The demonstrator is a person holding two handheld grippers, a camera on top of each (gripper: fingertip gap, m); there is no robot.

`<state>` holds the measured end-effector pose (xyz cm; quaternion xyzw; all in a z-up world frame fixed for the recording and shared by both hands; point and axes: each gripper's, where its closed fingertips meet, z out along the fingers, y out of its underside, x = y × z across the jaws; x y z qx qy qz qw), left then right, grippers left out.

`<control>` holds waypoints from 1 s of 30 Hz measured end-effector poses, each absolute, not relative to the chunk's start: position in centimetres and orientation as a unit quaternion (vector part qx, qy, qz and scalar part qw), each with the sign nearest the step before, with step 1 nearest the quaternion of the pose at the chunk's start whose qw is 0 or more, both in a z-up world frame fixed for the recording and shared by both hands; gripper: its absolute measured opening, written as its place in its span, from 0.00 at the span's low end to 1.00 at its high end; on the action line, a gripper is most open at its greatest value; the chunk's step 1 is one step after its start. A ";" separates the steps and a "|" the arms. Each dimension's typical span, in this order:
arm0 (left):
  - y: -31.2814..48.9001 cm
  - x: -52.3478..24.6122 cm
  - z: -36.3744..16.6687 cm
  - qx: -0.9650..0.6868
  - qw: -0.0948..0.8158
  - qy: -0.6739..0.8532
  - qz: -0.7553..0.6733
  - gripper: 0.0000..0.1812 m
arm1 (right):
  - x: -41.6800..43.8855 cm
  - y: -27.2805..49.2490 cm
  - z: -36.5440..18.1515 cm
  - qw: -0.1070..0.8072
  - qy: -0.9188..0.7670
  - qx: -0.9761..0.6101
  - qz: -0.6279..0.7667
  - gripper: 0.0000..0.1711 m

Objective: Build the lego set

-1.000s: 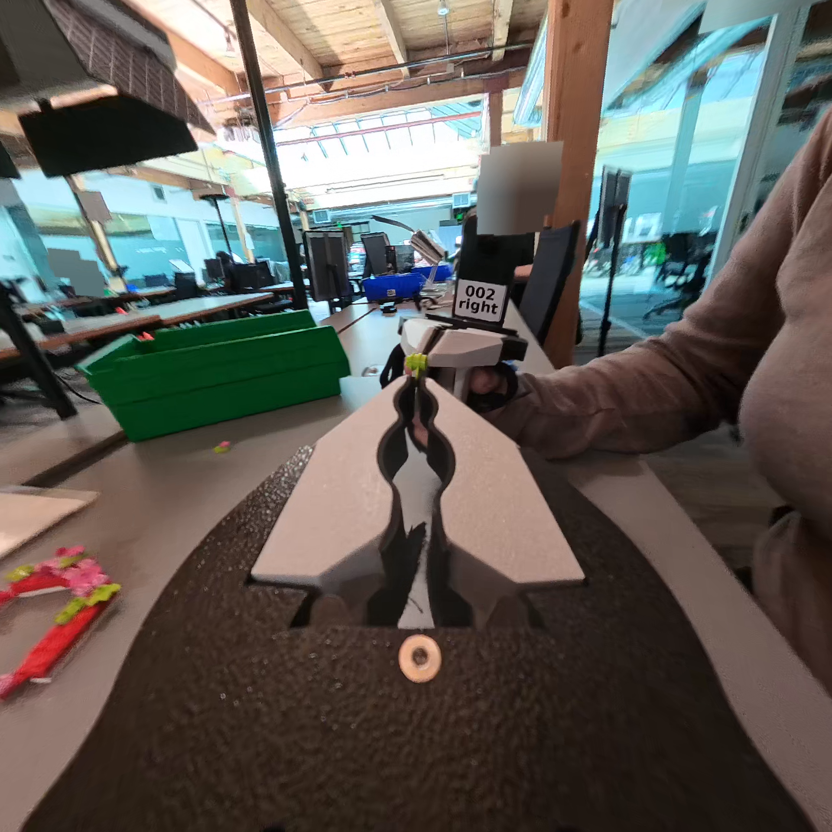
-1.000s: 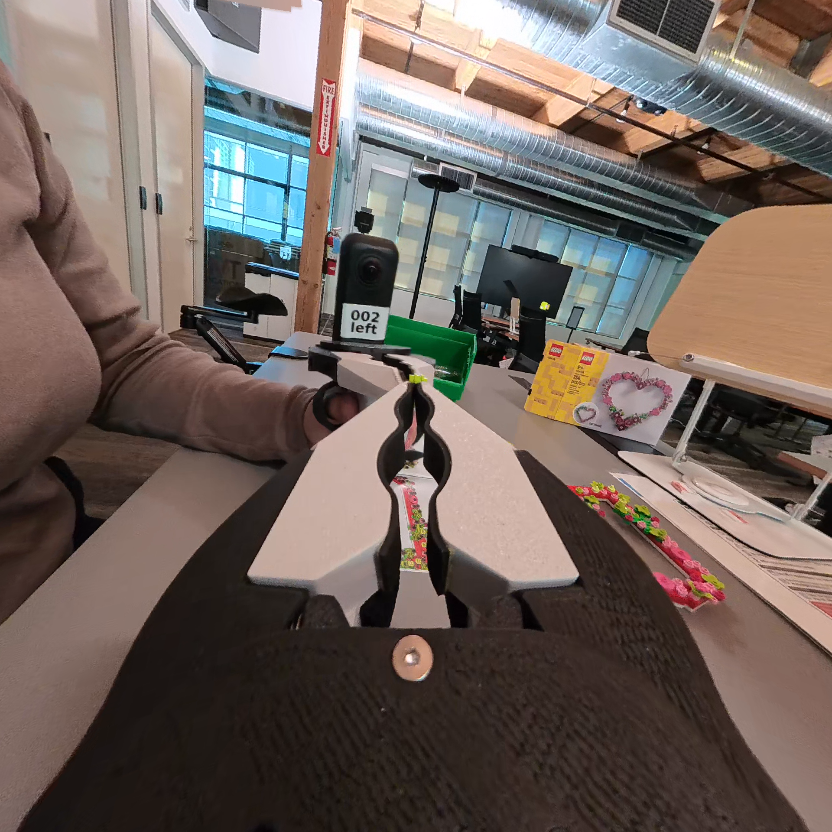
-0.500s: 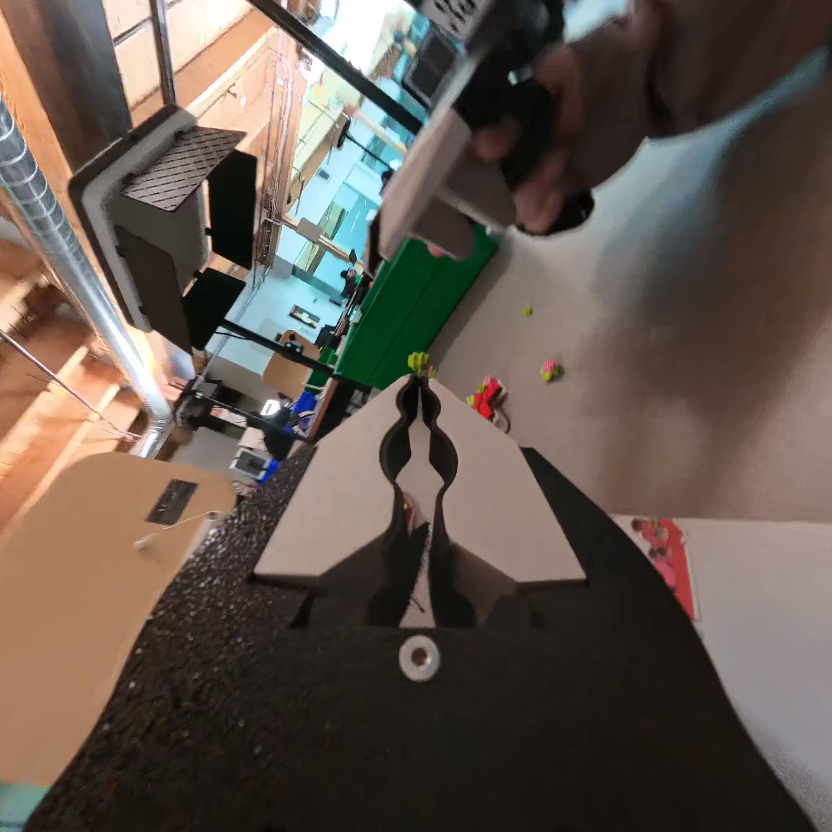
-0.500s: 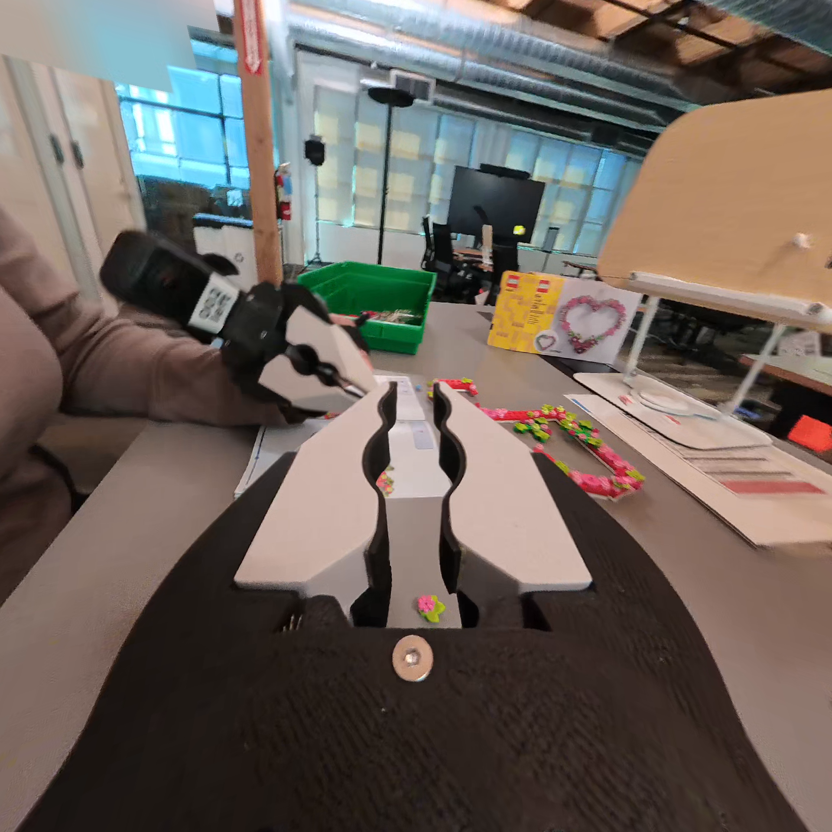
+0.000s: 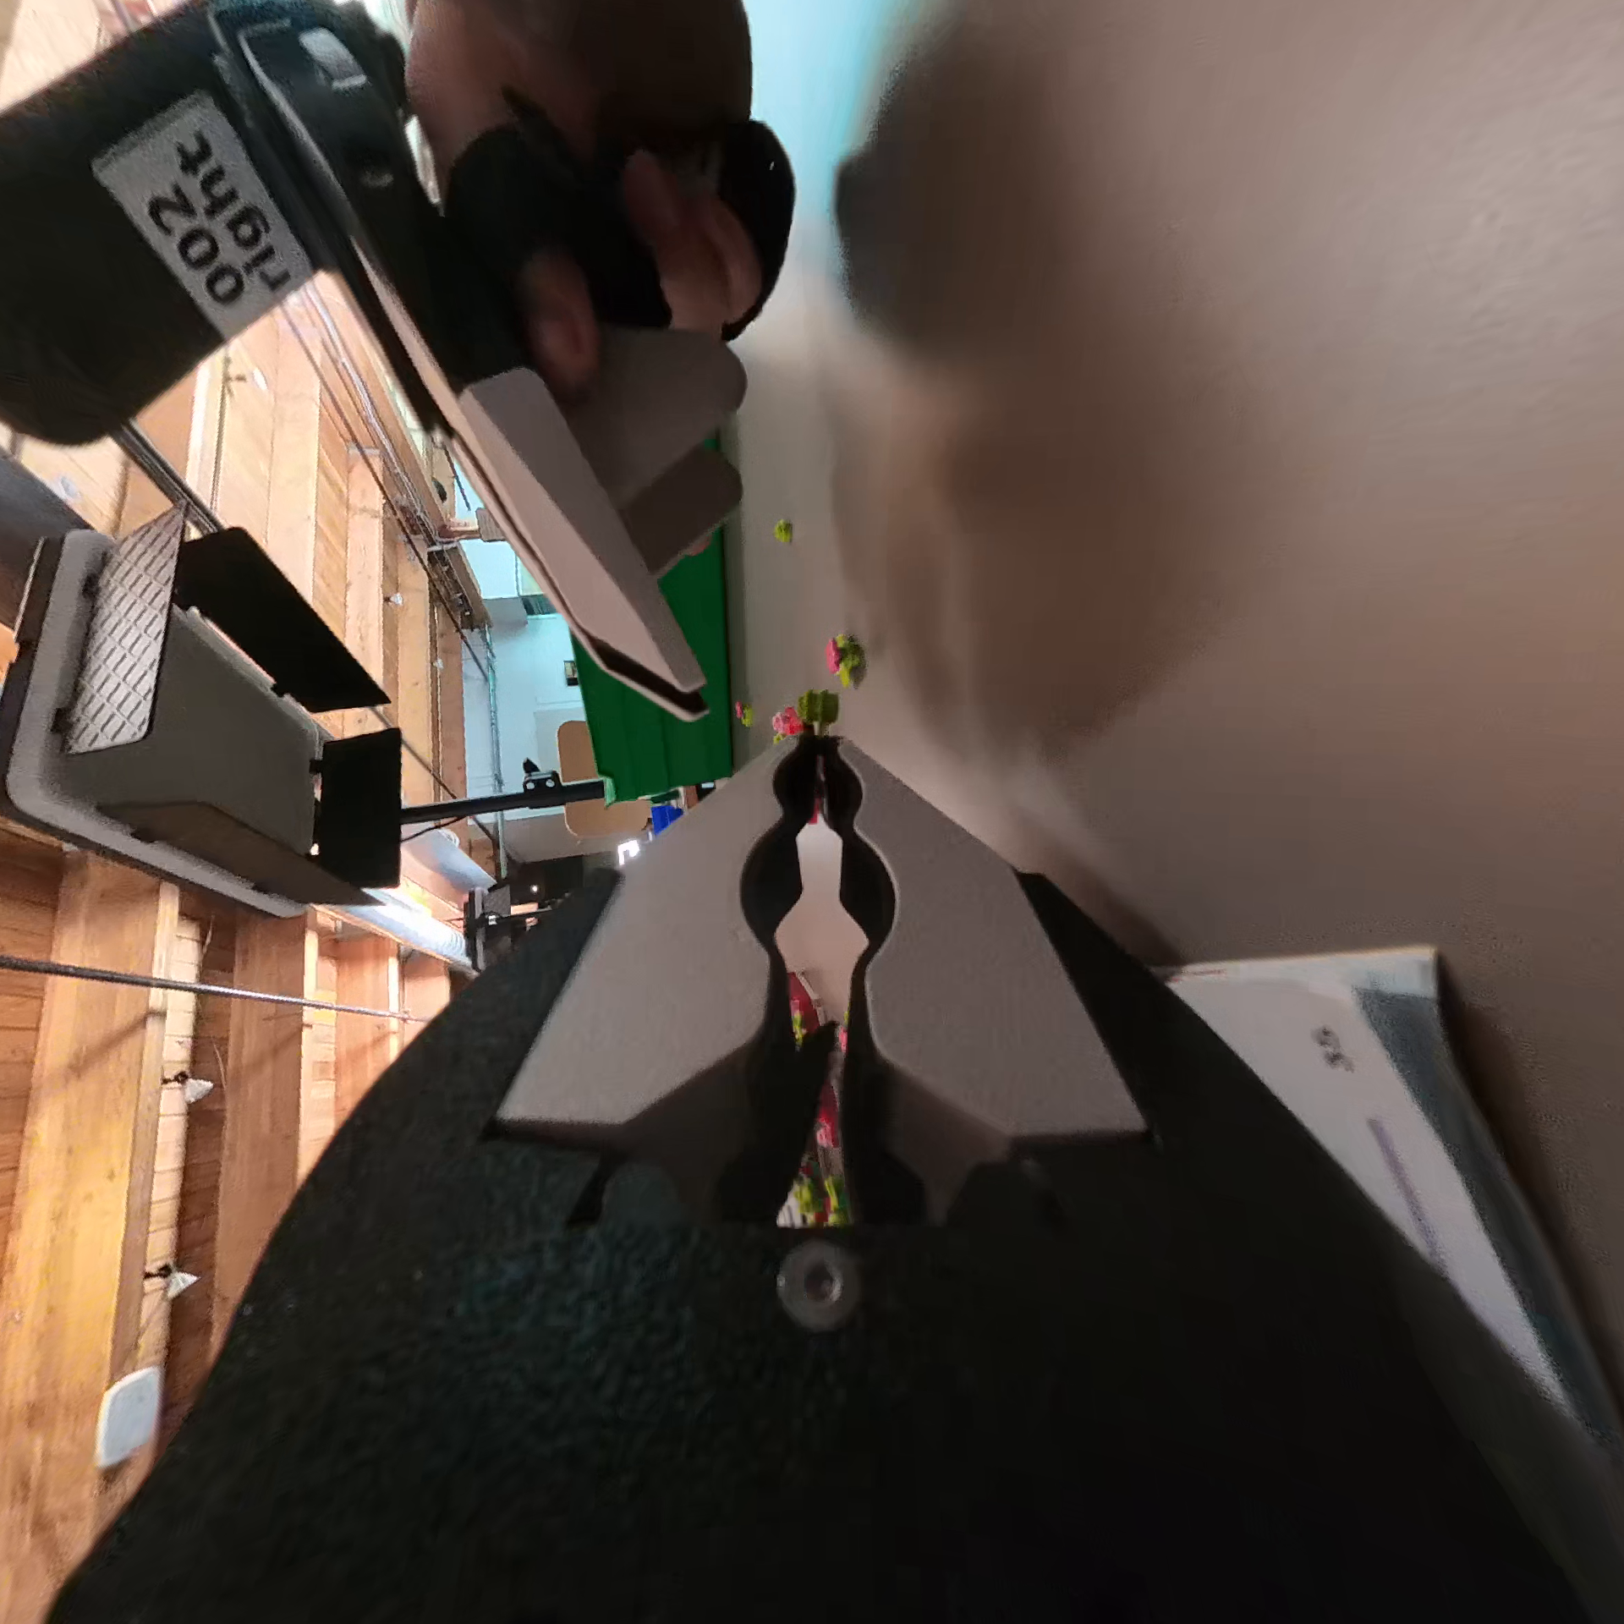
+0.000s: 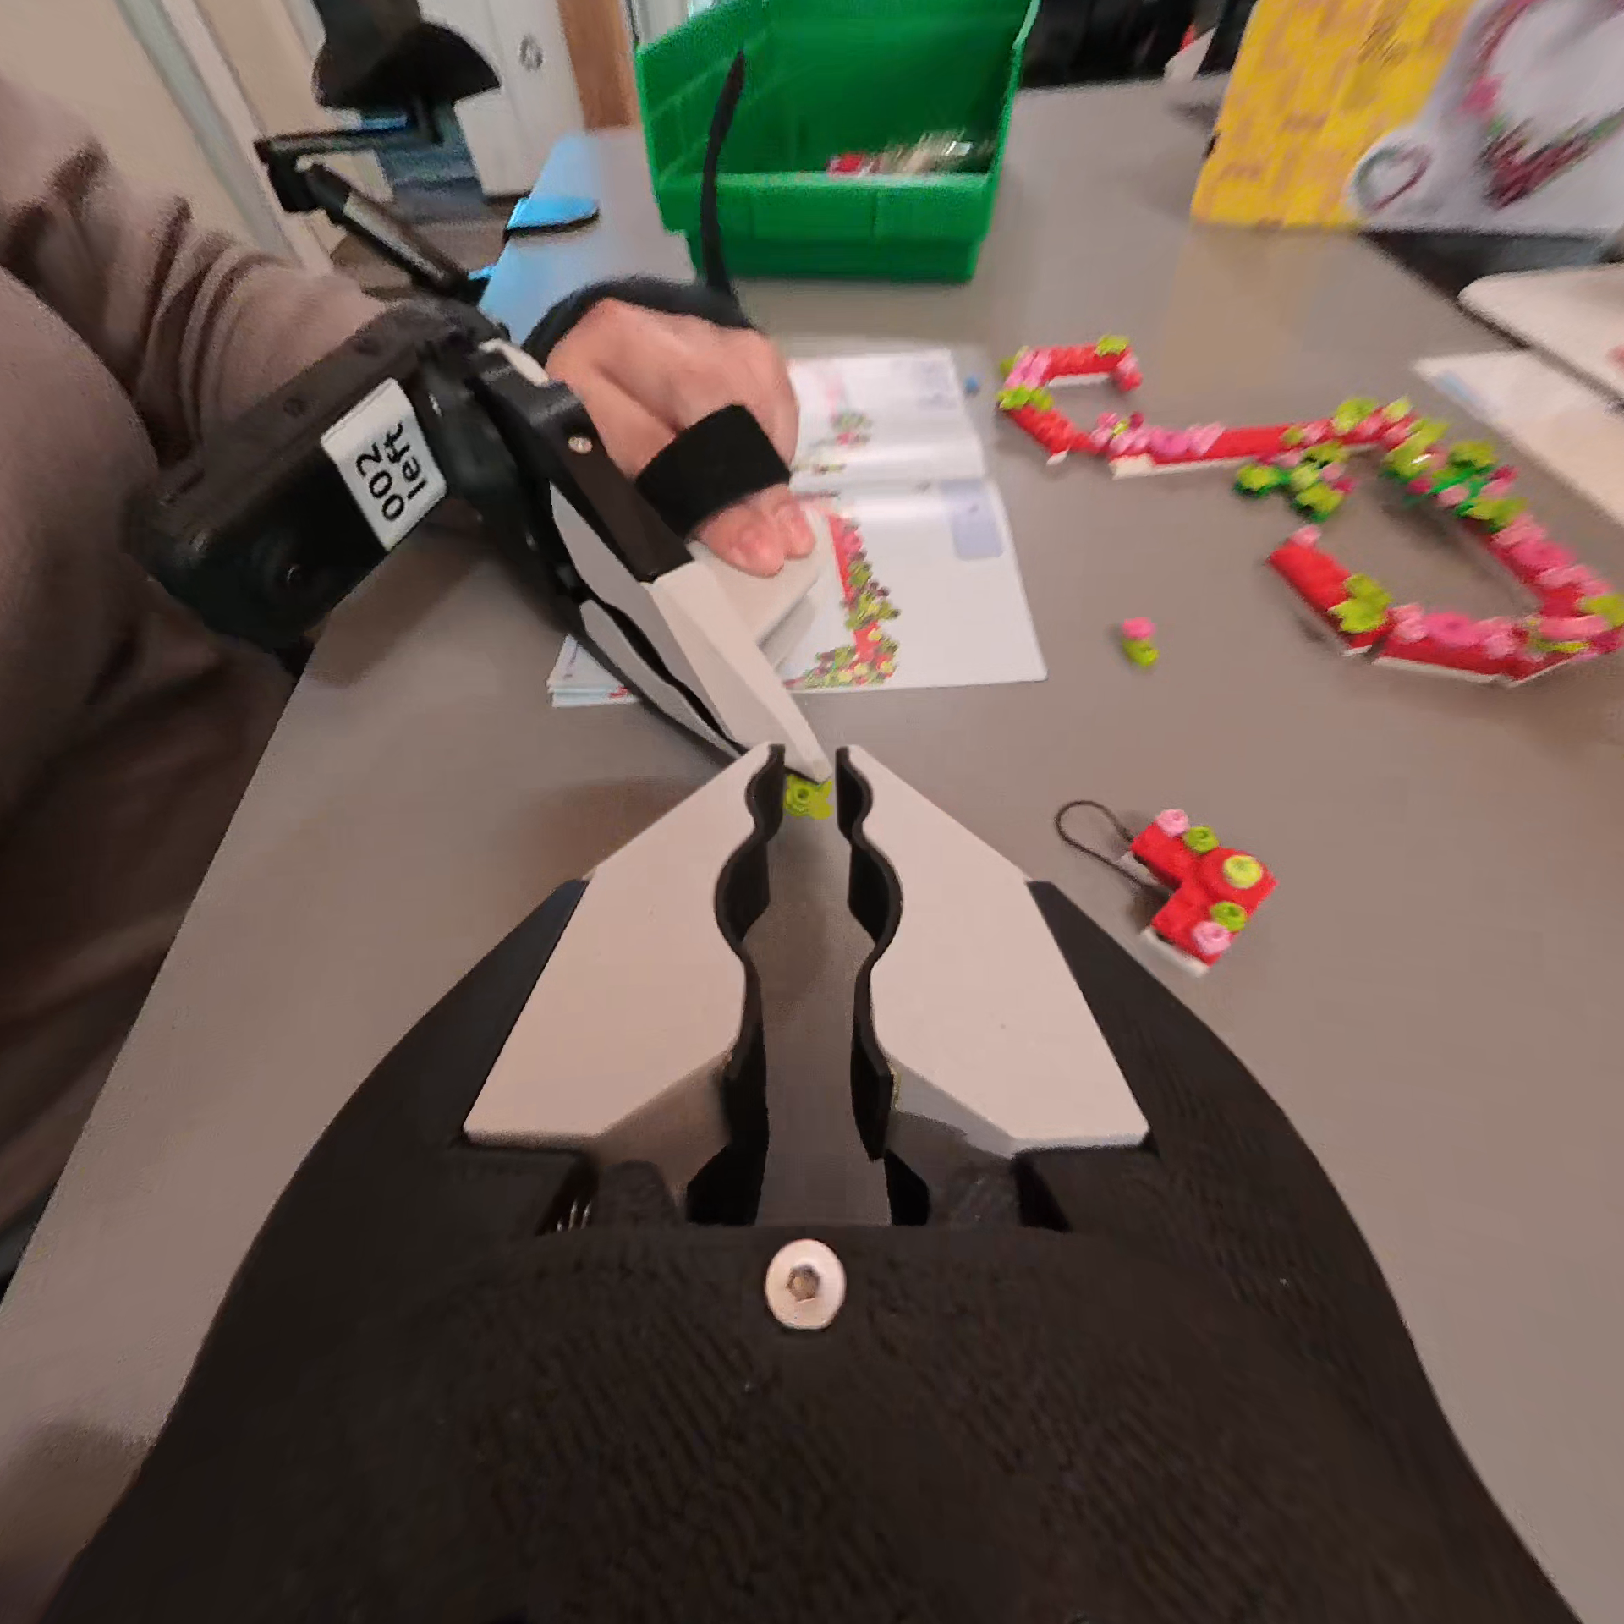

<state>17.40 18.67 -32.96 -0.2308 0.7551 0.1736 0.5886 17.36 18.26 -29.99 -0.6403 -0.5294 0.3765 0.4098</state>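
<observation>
The left hand-held gripper (image 5: 819, 743) is rolled sideways, its two grey fingers pinched together on a small lime-green leaf-shaped Lego piece (image 5: 817, 706) at the very tips. In the right wrist view that same piece (image 6: 807, 796) sits just off the grey worktop (image 6: 1318, 1098), between the tips of the right hand-held gripper (image 6: 804, 760), whose fingers stand parted with a clear gap and grasp nothing. The left tool reaches in from the upper left, its tips pointing down into that gap.

On the worktop, right of the right hand-held gripper, lies a small red brick cluster topped with pink and green round studs (image 6: 1202, 883), with a thin black cord loop (image 6: 1094, 835) beside it. Farther back lies a long, angular red Lego frame covered with pink flowers and green leaves (image 6: 1406, 527), and near it a loose pink-and-green flower piece (image 6: 1138, 640). An open white instruction booklet (image 6: 923, 527) lies flat under the person's left hand (image 6: 685, 413), which wears a black finger strap. A green plastic bin (image 6: 826, 132) stands at the far edge, and a yellow-and-white product box (image 6: 1406, 114) stands to its right, blurred.
</observation>
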 end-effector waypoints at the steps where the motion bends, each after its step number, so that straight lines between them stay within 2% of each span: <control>1: 18.5 17.5 -33.1 -0.224 0.587 0.757 0.177 0.00 | 17.2 17.9 -30.4 0.398 -0.538 -0.640 0.377 0.05; 6: 18.3 17.7 -33.2 -0.200 0.586 0.761 0.194 0.00 | 16.8 17.1 -32.4 0.356 -0.566 -0.653 0.356 0.04; 19: 18.3 17.7 -32.9 -0.186 0.586 0.758 0.218 0.00 | 16.9 17.3 -32.7 0.373 -0.583 -0.650 0.314 0.03; 26: 19.0 17.1 -34.0 -0.237 0.552 0.772 0.207 0.00 | 17.2 18.4 -32.1 0.456 -0.624 -0.608 0.183 0.02; 30: 19.9 16.9 -33.6 -0.254 0.564 0.759 0.205 0.00 | 19.0 19.8 -29.6 0.518 -0.574 -0.610 0.176 0.02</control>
